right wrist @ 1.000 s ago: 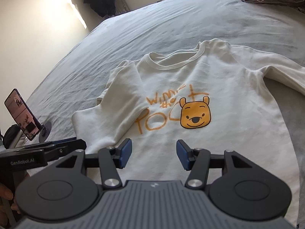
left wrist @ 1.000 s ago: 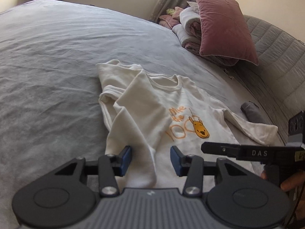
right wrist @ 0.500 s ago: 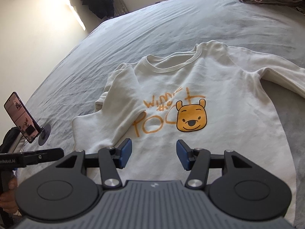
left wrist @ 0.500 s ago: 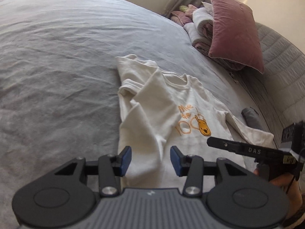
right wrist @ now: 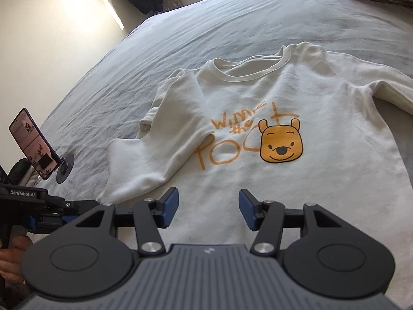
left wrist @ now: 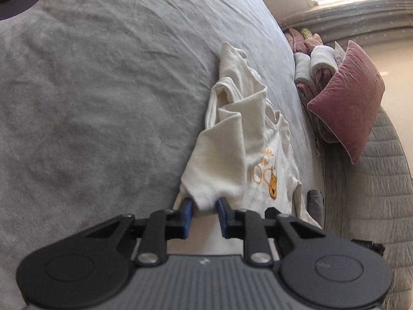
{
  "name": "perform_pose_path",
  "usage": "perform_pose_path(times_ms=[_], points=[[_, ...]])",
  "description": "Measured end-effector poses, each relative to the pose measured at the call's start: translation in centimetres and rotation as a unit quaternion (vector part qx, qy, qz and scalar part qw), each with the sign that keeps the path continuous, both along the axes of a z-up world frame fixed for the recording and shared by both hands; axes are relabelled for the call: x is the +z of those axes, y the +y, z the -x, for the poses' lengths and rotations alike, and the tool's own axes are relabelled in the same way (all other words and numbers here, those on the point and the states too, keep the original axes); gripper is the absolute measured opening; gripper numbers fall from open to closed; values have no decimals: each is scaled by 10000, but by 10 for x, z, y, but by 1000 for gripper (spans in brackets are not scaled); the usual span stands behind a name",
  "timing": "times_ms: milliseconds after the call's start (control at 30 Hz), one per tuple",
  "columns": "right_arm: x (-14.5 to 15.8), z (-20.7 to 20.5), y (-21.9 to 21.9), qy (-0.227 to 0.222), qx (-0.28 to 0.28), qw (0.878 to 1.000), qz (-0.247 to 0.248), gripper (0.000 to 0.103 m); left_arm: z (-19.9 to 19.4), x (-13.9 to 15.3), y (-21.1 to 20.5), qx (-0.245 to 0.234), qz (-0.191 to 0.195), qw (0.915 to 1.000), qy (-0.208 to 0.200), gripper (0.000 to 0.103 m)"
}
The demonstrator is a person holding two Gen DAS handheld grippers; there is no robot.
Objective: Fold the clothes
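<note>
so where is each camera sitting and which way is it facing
Left wrist: rides the left tool, rolled, facing along the bed toward the pink pillow; its jaws, just closing, pinch the cream sweatshirt at its edge.
Right wrist: rides the open right tool, looking down over the sweatshirt's bear print; the person's hand and a phone show at left.
Shared: the sweatshirt, bed and pillow.
</note>
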State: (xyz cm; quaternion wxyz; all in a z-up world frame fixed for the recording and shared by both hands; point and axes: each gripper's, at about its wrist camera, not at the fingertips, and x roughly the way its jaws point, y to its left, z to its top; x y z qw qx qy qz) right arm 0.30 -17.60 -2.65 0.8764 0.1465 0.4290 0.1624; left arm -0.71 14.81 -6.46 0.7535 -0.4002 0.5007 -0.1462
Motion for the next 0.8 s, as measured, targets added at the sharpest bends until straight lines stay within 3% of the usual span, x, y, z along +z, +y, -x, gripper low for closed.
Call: perform_pose_path(times_ms=[67, 167, 233, 333, 400, 433, 467, 600, 733, 800], points=[[-1, 0, 1, 6, 19, 10000, 11, 56, 2, 7, -3, 70, -230, 9995, -206, 12], [0, 0, -1, -5, -14, 10000, -2, 56, 8, 32, -7, 53, -1025, 9913, -824, 11], [1, 0, -3, -14, -44, 10000, -17, 56, 13, 50, -9, 52, -1639, 9781, -1279, 11], [2, 0, -5, -22, -81, 10000, -36, 56, 23, 69, -12, 9, -2507, 9499, -1866, 11], [2, 0, -6, -25, -89, 9999, -38, 56, 27, 74, -12, -99, -2982, 9321, -2053, 11], [2, 0, -6, -21, -88, 10000, -35, 56, 26, 72, -12, -199, -3106, 9284, -2030, 12], [2, 0, -6, -16, -86, 10000, -32, 56, 24, 69, -9, -363, -3150, 9286, -1927, 12], [1, -1, -5, 5, -71, 10000, -10, 56, 14, 35, 5, -688, -2881, 9488, -1096, 13], [0, -1, -4, 14, -64, 10000, 2, 56, 13, 27, 30, -324, -2230, 9706, -847, 44], [0, -1, -4, 14, -61, 10000, 12, 56, 13, 25, 47, 1, -1829, 9802, -756, 46]])
